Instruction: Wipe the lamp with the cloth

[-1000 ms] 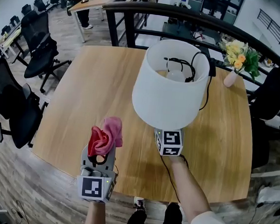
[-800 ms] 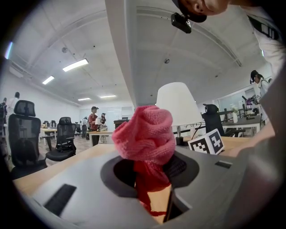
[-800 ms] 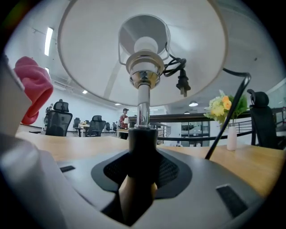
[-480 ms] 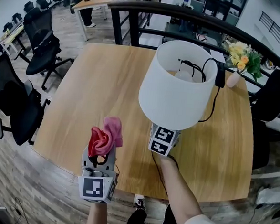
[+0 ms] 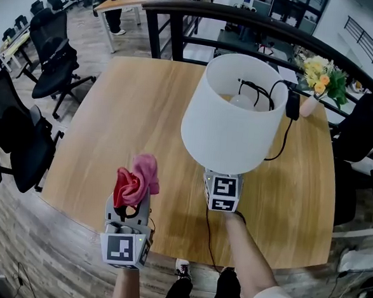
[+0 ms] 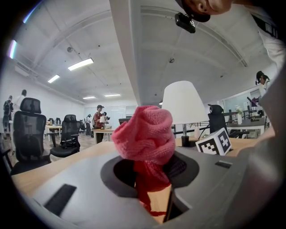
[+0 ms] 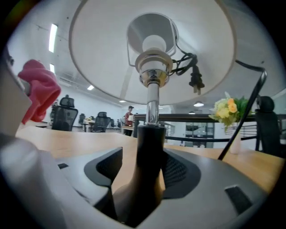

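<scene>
Lamp (image 5: 232,116): white shade, standing on the wooden worktop (image 5: 123,102), centre right of the head view; black cord (image 5: 257,89) bundled inside the shade. Left gripper (image 5: 130,204), lower left: my jaws are clamped on the pink-red cloth (image 5: 136,178), which bunches above them, apart from the lamp. Right gripper (image 7: 147,176), under the shade: my jaws are opening, with the black lamp stem (image 7: 149,143) between them and a gap showing at the left pad. Flowers (image 5: 319,72): upper right.
</scene>
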The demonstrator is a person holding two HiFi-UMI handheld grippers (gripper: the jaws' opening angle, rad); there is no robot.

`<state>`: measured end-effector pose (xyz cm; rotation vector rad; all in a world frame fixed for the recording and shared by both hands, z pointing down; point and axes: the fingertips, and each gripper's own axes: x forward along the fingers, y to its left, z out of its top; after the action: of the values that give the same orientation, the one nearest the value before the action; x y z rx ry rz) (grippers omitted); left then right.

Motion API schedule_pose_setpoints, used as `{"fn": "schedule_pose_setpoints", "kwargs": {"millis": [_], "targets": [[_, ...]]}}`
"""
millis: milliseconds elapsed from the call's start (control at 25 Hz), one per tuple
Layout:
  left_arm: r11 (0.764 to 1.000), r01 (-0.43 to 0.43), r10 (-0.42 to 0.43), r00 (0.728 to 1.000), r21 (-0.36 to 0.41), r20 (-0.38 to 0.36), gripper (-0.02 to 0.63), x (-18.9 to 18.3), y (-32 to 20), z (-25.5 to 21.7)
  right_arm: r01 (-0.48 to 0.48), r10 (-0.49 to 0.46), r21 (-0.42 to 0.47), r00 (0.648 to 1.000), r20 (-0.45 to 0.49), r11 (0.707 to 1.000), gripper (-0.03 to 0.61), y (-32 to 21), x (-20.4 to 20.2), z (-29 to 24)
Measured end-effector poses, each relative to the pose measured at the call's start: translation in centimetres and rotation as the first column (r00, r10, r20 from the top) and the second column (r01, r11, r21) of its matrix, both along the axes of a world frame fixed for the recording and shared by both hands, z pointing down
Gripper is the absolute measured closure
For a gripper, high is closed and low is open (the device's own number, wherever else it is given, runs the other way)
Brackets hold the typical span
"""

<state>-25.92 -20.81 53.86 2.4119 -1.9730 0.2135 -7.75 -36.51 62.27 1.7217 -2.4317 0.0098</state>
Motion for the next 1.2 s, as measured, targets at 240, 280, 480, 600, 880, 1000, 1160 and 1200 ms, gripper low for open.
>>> {"fn": "schedule_pose_setpoints", "kwargs": {"millis": [240, 280, 480, 600, 880, 1000, 1160, 1200], "targets": [[0.998, -0.062, 0.062, 0.997, -0.002, 0.041, 0.446, 1.6, 0.0, 0.1, 0.447, -0.445, -0.035, 0.876, -0.187, 0.894, 0.259, 1.9, -0.4, 0.5], [0.998, -0.062, 0.062, 0.997, -0.001, 0.039, 0.446, 1.7, 0.0, 0.1, 0.498, -0.496, -0.052, 0.84, -0.222, 0.866, 0.259, 2.1, -0.3, 0.6], [0.998, -0.057, 0.058, 0.998, -0.027, 0.037, 0.446, 2.3, 0.3, 0.6, 0.618, -0.609, -0.081, 0.731, -0.308, 0.782, 0.294, 2.1, 0.2, 1.0], [0.998, -0.056, 0.057, 0.998, -0.01, 0.04, 0.446, 2.5, 0.5, 0.6, 0.647, -0.636, -0.08, 0.708, -0.308, 0.759, 0.301, 1.8, 0.0, 1.6], [1.0, -0.013, 0.013, 1.0, -0.012, 0.026, 0.446, 2.5, 0.6, 1.1, 0.672, -0.66, -0.058, 0.702, -0.266, 0.738, 0.325, 1.8, -0.5, 1.8], [1.0, -0.004, 0.004, 1.0, -0.01, 0.02, 0.446, 2.9, 0.7, 1.3, 0.66, -0.652, -0.057, 0.719, -0.242, 0.749, 0.331, 1.7, -0.4, 1.7], [1.0, 0.001, -0.001, 1.0, -0.015, 0.014, 0.446, 3.4, 0.8, 1.5, 0.619, -0.617, -0.062, 0.758, -0.212, 0.783, 0.342, 1.6, -0.3, 1.5], [1.0, 0.001, 0.0, 1.0, -0.013, 0.013, 0.446, 3.5, 0.8, 1.6, 0.605, -0.604, -0.066, 0.77, -0.204, 0.793, 0.345, 1.5, -0.3, 1.5]]}}
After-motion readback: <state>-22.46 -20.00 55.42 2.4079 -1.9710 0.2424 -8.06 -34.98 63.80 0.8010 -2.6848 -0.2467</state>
